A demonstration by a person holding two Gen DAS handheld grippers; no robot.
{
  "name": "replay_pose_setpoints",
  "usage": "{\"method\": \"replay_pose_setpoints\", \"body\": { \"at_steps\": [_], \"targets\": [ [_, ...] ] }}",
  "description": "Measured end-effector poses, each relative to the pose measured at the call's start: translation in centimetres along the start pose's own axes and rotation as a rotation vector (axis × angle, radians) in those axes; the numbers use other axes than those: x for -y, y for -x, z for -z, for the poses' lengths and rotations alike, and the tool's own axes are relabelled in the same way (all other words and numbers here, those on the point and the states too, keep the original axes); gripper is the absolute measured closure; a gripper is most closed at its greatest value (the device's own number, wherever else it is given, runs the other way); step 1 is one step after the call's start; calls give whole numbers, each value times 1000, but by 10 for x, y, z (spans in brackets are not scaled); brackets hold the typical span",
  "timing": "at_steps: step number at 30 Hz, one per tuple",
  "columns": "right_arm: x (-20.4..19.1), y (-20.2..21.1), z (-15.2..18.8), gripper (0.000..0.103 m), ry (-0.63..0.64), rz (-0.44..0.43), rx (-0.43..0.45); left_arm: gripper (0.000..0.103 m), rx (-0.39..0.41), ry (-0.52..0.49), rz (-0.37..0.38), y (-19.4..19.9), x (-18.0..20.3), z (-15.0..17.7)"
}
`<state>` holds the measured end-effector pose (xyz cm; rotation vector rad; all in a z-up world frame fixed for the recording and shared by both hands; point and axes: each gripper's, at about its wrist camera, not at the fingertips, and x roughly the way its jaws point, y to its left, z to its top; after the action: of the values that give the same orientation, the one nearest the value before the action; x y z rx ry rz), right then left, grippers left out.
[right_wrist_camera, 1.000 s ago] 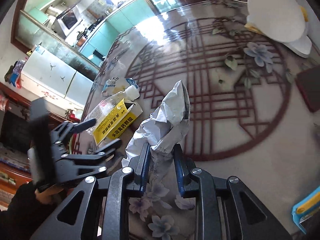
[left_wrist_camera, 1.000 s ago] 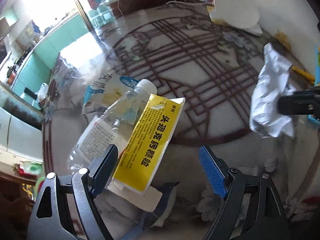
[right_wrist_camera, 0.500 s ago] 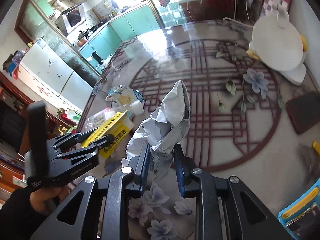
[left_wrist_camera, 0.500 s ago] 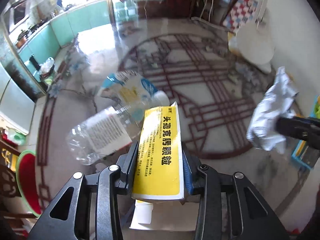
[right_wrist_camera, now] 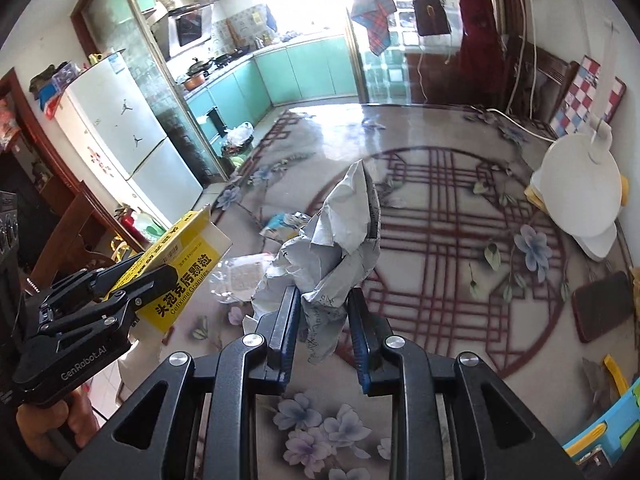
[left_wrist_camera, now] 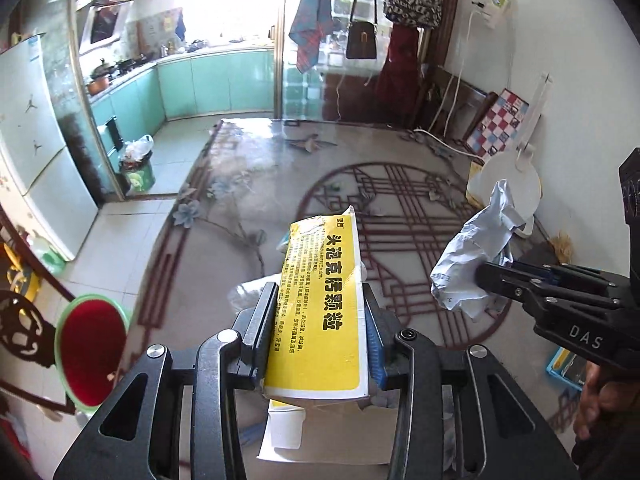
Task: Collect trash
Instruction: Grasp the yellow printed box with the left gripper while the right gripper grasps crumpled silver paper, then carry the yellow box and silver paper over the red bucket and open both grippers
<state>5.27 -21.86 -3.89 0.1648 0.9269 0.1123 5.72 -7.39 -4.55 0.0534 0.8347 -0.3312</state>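
My left gripper (left_wrist_camera: pixel 320 308) is shut on a yellow and white medicine box (left_wrist_camera: pixel 320 300) and holds it above the table; it also shows in the right wrist view (right_wrist_camera: pixel 176 264). My right gripper (right_wrist_camera: pixel 322 312) is shut on a crumpled white paper (right_wrist_camera: pixel 340 240), also seen at the right of the left wrist view (left_wrist_camera: pixel 476 256). A clear plastic bottle (right_wrist_camera: pixel 240 276) and a blue and white wrapper (right_wrist_camera: pixel 284 224) lie on the patterned table (right_wrist_camera: pixel 440 216). A red bin with a green rim (left_wrist_camera: pixel 90 348) stands on the floor at the left.
A white round lamp base (right_wrist_camera: pixel 576 196) stands at the table's right. A dark phone (right_wrist_camera: pixel 604 304) lies by the right edge. A blue and yellow tray (right_wrist_camera: pixel 608 432) is at the near right. A fridge (right_wrist_camera: pixel 132 140) stands by the kitchen.
My left gripper closed on the yellow box and lifted it off the table, leaving the bottle behind. Both grippers rose and tilted up, so the room is now in view.
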Motion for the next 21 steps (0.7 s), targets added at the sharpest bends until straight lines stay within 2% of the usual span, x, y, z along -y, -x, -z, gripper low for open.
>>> {"method": "replay_pose_setpoints", "body": {
  "at_steps": [9,21],
  "targets": [
    [-32,-1,-4,81,54,-12,11,66,25,50,-19,15,-27,7],
    [-68,-3,0,81,68,-13,14,66,9,103,-41,17,-65,16]
  ]
}}
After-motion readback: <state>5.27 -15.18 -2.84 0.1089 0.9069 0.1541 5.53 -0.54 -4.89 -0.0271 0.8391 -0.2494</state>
